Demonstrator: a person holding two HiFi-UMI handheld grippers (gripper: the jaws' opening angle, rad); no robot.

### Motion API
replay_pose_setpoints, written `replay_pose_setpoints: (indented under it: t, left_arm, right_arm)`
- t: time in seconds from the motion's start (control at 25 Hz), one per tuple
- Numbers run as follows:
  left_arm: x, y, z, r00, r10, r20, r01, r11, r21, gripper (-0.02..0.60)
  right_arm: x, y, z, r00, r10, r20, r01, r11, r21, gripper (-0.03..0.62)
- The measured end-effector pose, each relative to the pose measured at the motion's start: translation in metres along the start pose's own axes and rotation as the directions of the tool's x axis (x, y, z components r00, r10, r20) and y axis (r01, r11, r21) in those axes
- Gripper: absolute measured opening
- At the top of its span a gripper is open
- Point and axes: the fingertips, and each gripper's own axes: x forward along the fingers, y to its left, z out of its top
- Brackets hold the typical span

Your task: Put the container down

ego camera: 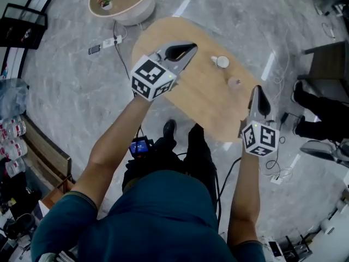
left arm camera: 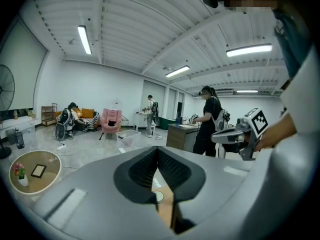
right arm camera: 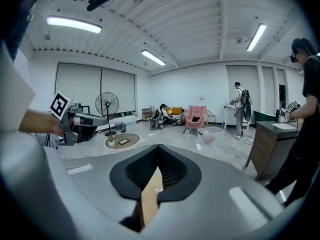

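Both arms out over the surface. Left gripper [ego camera: 192, 48] clenched, nothing between its jaws; only a sliver of wood shows through in its own view. Right gripper [ego camera: 258, 91] likewise clamped shut and empty, at the surface's 4 o'clock edge.

Small white container [ego camera: 221, 61] stands upright on the surface, free of both grippers, at about 1 o'clock from the surface's middle. A small clear cup [ego camera: 234, 82] sits near it, toward 3 o'clock.

Judgement: the set-down looks done, with only drawing the arms back left.

Surface [ego camera: 180, 31]: oval, pale wood, otherwise bare.

Beyond it:
- grey marbled floor [ego camera: 71, 91]
- power strip [ego camera: 109, 41] on a cable
- round low table [ego camera: 136, 10] at 11 o'clock
- water bottles [ego camera: 11, 138] at 9 o'clock
- pedestal fan [right arm camera: 107, 106] and pink chair [right arm camera: 195, 116] farther off
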Motion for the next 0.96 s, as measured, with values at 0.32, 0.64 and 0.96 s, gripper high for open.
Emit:
replay_pose_setpoints:
  t: [0.32,0.64,0.96]
  left_arm:
    - [-0.076,-0.019,0.076,0.998,-0.021,0.059,0.019,0.999,0.038,-0.003]
    - [-0.148,-0.05,0.136,0.989,-0.06,0.138,0.044,0.992,0.114,-0.005]
    - [-0.216,-0.085,0.162,0.983,-0.109,0.145,0.088,0.986,0.143,-0.003]
  right_arm:
    - [-0.085,0.067,0.09,0.994,0.052,0.099,-0.055,0.998,0.028,0.009]
    - [-0.144,0.101,0.138,0.987,0.057,0.148,-0.06,0.998,0.018,0.009]
    - [-0.199,0.115,0.169,0.982,0.026,0.185,-0.029,1.0,0.01,0.009]
